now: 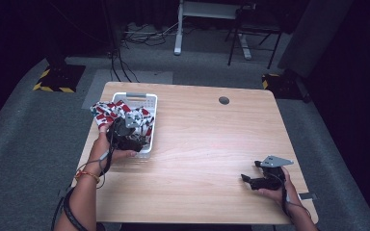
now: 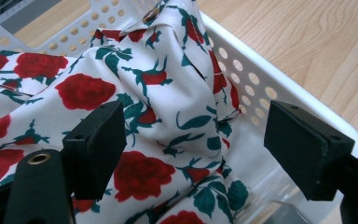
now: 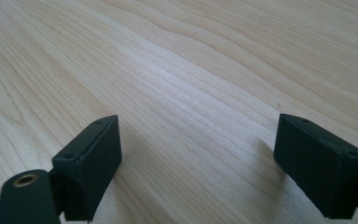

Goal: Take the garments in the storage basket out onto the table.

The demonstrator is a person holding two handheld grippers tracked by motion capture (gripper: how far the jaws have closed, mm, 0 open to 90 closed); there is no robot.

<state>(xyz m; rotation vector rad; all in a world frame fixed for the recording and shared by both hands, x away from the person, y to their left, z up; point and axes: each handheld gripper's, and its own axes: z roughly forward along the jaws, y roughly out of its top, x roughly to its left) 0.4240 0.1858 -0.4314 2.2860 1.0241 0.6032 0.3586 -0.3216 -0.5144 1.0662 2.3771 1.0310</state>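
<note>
A white perforated plastic basket point(image 1: 149, 102) at left of frame holds crumpled rose-print cloth point(image 2: 158, 116). Left tongs point(image 2: 193, 140) gape over it; right tongs point(image 3: 200, 158) gape above bare wood-grain desk point(image 1: 207, 144).

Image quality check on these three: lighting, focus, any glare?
High view: table evenly lit, surroundings fall to near black, overall soft. Left gripper view: rose-print cloth in the white basket sharp, near jaws slightly soft. Right gripper view: wood grain sharp mid-frame, a pale sheen across the centre, soft shadows beside the open jaws of the right gripper.
</note>
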